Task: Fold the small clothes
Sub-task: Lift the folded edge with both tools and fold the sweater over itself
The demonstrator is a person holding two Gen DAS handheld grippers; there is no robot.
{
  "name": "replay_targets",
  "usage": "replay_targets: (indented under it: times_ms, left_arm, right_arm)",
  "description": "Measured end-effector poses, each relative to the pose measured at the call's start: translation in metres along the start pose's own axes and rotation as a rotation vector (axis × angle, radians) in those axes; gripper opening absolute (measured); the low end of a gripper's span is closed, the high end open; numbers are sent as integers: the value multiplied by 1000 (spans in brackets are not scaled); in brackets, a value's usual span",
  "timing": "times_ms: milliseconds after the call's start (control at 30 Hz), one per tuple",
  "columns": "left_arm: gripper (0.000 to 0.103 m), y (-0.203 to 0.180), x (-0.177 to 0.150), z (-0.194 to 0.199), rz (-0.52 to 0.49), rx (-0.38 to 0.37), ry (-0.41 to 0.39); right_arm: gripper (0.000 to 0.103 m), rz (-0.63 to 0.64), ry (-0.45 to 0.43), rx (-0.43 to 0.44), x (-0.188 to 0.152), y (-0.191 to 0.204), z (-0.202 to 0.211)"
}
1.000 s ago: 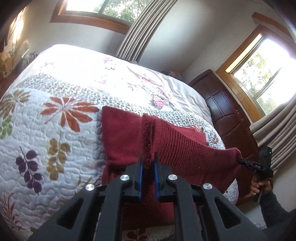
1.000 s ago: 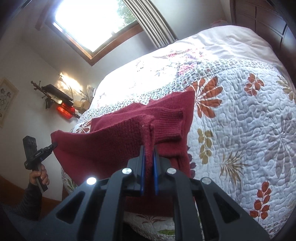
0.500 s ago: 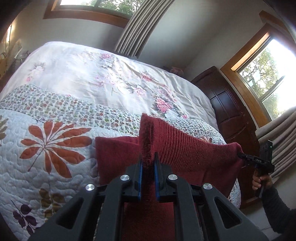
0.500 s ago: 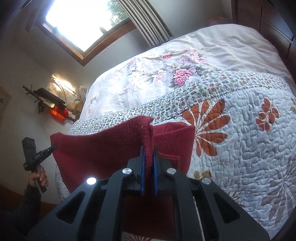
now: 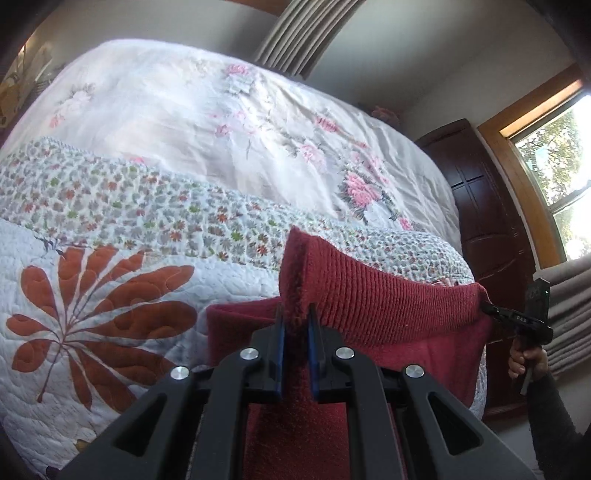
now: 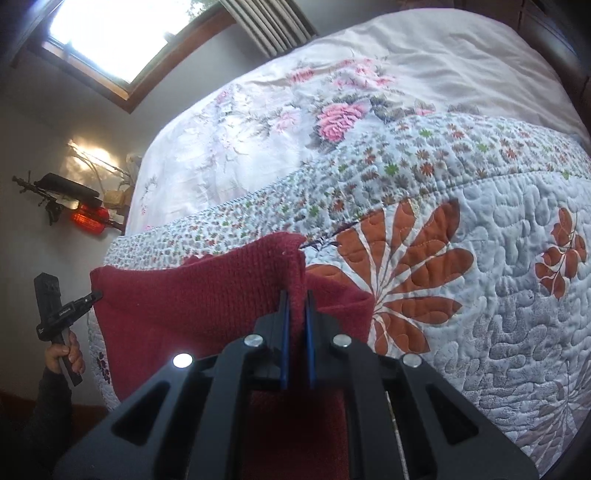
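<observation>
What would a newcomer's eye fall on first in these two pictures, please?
First, the dark red knit, stretched taut in the air between the two tongs at the near edge of the bed. The left tongs and right tongs each pinch a top corner of it. Behind it spreads the quilt with big orange leaf prints, then a pale sheet with pink roses further up the bed.

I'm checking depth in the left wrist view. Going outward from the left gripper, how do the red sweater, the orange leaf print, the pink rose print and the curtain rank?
1. Red sweater: pinched in the left gripper.
2. Orange leaf print: on the quilt, to the left.
3. Pink rose print: farther up the bed, right of centre.
4. Curtain: on the wall beyond the bed.
</observation>
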State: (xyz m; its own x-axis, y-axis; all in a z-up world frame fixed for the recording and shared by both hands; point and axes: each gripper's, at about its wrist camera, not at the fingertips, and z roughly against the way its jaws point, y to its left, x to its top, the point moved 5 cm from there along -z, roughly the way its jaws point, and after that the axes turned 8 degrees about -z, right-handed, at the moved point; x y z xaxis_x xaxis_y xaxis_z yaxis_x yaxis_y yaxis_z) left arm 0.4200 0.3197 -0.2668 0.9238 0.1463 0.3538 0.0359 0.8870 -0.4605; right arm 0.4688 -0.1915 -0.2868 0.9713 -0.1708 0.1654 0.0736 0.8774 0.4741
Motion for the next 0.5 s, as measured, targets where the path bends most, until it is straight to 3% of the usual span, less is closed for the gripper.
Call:
replay_targets:
  times_ms: [100, 200, 333, 500]
  left_arm:
    - [10, 3, 8, -1, 29, -35, -3]
    - [10, -10, 23, 11, -6, -59, -36]
    - [10, -23, 47, 20, -43, -56, -65]
    - [10, -6, 68, 12, -6, -45, -79]
  right_arm:
    - [6, -11, 4, 7, 3, 0, -3]
    - [6, 6, -24, 41, 10, 12, 12]
    - [6, 18, -59, 64, 30, 23, 24]
    - [6, -25, -64, 70, 53, 16, 14]
